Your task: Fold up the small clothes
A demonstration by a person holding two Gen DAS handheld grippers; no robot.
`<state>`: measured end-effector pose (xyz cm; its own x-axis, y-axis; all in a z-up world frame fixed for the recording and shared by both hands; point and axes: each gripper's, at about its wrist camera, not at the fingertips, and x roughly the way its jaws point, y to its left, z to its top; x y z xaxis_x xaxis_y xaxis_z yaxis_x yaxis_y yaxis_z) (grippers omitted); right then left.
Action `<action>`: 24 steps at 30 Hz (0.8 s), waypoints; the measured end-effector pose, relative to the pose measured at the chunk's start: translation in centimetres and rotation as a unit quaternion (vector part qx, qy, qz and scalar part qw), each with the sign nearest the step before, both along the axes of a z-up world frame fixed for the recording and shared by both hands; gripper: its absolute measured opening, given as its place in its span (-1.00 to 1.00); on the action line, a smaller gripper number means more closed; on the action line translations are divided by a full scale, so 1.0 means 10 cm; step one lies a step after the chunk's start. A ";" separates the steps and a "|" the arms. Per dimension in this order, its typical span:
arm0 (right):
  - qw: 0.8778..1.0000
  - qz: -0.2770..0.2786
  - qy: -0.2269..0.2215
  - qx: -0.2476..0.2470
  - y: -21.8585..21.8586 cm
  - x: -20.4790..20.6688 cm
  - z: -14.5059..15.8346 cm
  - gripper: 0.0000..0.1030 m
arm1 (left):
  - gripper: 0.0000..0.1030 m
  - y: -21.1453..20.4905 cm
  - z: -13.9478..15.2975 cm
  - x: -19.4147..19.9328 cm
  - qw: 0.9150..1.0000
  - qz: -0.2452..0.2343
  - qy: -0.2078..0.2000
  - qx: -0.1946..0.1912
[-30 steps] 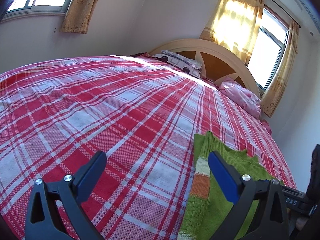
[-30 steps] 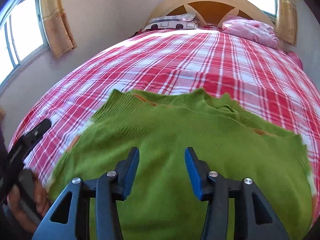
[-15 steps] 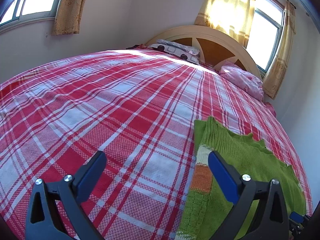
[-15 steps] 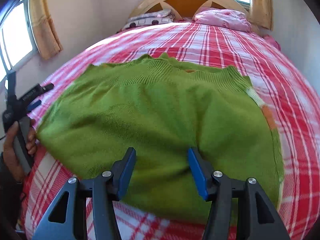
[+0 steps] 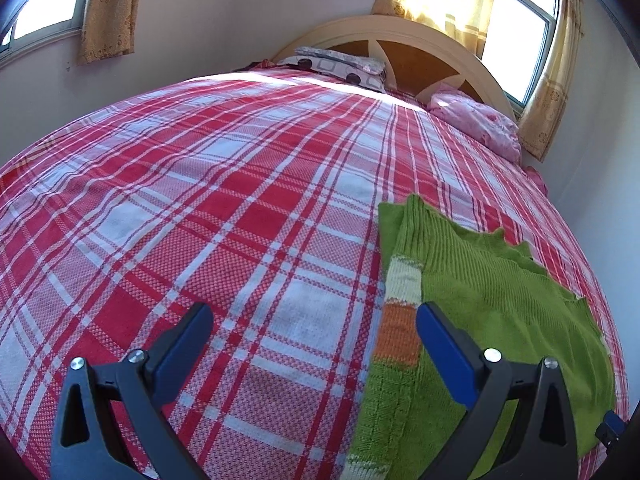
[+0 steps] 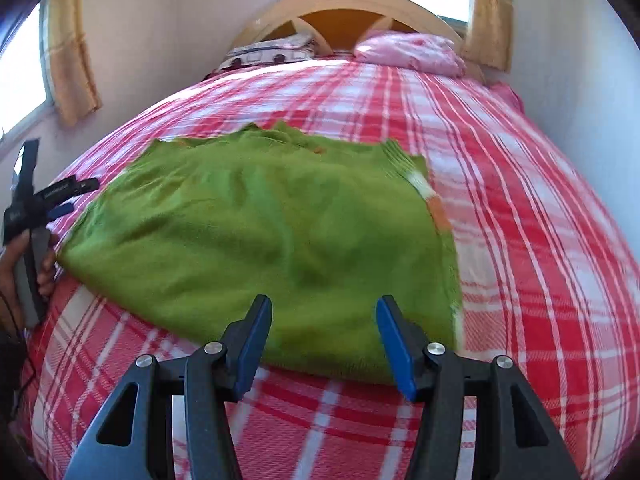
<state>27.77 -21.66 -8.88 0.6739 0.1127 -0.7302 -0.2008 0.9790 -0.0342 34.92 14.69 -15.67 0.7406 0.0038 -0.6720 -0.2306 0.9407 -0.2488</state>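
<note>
A green knitted sweater (image 5: 500, 300) with a white and orange striped band lies flat on the red plaid bed sheet (image 5: 200, 200). My left gripper (image 5: 314, 314) stands wide open above the sheet, its right finger over the striped band, nothing between the pads. In the right wrist view the sweater (image 6: 260, 232) spreads ahead of my right gripper (image 6: 324, 306). That gripper hangs open at the sweater's near edge, not pressing on the cloth. A hand holds the left gripper (image 6: 40, 204) at the sweater's left side.
A patterned pillow (image 5: 340, 66) and a pink pillow (image 5: 476, 120) lie against the curved headboard (image 5: 400, 36). Windows with yellow curtains (image 5: 108, 8) flank the bed. The wall runs close along the bed's right side. Bare plaid sheet (image 6: 520, 200) stretches right of the sweater.
My right gripper has drawn back from above the sweater's middle to its near edge, so sheet now shows beneath it. The left gripper has rolled and shifted a little.
</note>
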 end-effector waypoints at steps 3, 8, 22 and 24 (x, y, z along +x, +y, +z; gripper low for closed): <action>0.999 0.042 -0.009 -0.015 0.34 0.01 0.06 0.10 | 1.00 0.03 0.05 -0.01 1.000 -0.014 -0.003 -0.001; 0.991 0.124 -0.013 -0.040 1.07 0.04 0.04 0.10 | 1.00 0.16 0.13 0.10 0.998 -0.046 -0.008 0.028; 0.943 0.284 -0.049 -0.167 2.92 -0.20 -0.47 0.10 | 1.00 0.43 -0.11 0.75 0.987 -0.128 0.034 -0.093; 0.942 0.280 -0.049 -0.176 3.02 -0.18 -0.52 0.10 | 1.00 0.37 -0.11 0.78 0.984 -0.147 0.033 -0.096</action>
<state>26.02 8.53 -14.07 0.6470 0.2343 -0.7256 -0.6619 0.6450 -0.3819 42.75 18.36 -16.79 0.6453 -0.3353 -0.6864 0.0219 0.9063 -0.4221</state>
